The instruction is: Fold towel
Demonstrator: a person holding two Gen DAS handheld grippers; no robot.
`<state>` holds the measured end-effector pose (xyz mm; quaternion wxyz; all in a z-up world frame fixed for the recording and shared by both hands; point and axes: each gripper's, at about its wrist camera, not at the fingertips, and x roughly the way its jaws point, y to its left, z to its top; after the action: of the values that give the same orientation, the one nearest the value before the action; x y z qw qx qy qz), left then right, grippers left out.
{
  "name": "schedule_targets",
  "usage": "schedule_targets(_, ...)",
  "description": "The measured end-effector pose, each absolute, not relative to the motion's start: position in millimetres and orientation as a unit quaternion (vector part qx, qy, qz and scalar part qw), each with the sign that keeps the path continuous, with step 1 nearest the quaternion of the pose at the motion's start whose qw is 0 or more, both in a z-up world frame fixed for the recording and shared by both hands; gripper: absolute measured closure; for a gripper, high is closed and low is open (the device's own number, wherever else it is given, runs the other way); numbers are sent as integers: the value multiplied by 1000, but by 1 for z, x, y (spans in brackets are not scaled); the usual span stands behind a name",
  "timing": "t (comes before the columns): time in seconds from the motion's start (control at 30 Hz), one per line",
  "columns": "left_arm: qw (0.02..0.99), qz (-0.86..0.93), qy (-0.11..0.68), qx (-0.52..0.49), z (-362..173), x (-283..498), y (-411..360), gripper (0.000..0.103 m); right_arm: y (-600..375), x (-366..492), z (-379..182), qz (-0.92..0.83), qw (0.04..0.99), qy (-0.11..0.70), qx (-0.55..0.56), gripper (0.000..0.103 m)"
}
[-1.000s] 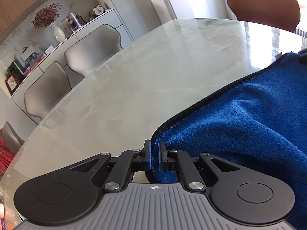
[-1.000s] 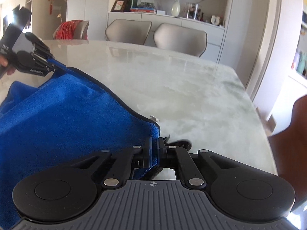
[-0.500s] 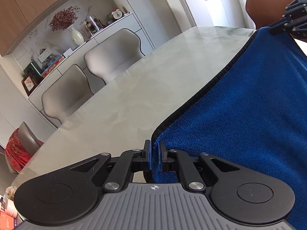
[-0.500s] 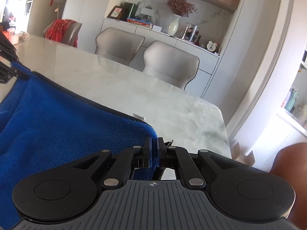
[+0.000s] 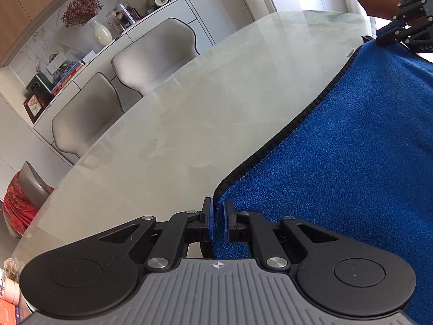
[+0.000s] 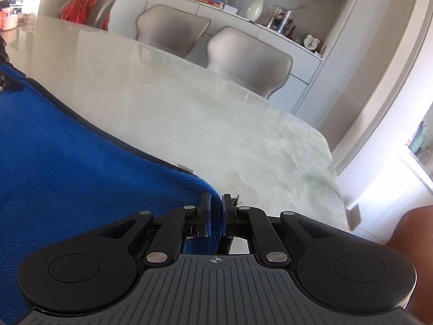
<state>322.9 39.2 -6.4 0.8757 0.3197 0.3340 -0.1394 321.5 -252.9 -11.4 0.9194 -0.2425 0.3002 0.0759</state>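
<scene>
- Tongs, left (image 5: 217, 220) and right (image 6: 215, 216): each pinched on a corner of plush blue black-edged towel (image 5: 351, 162), stretched above pale marble tabletop (image 5: 203, 108).
- Next, probably: carry both corners across to opposite edge.

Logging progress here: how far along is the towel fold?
Done: left tongs and right tongs each pinch a corner of the towel. In hand: its edge stretched between them above the table. Left: no fold is visible yet.
</scene>
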Motion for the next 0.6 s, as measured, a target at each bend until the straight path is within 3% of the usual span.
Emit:
schedule_targets(0.37, 880, -111, 300, 351, 1, 280, 43, 89, -281, 249, -4, 151, 916, 341, -146, 91)
schedule_targets(0.6, 887, -88, 339, 303, 12, 269, 62, 88, -281, 179, -4, 166, 913, 340, -153, 79)
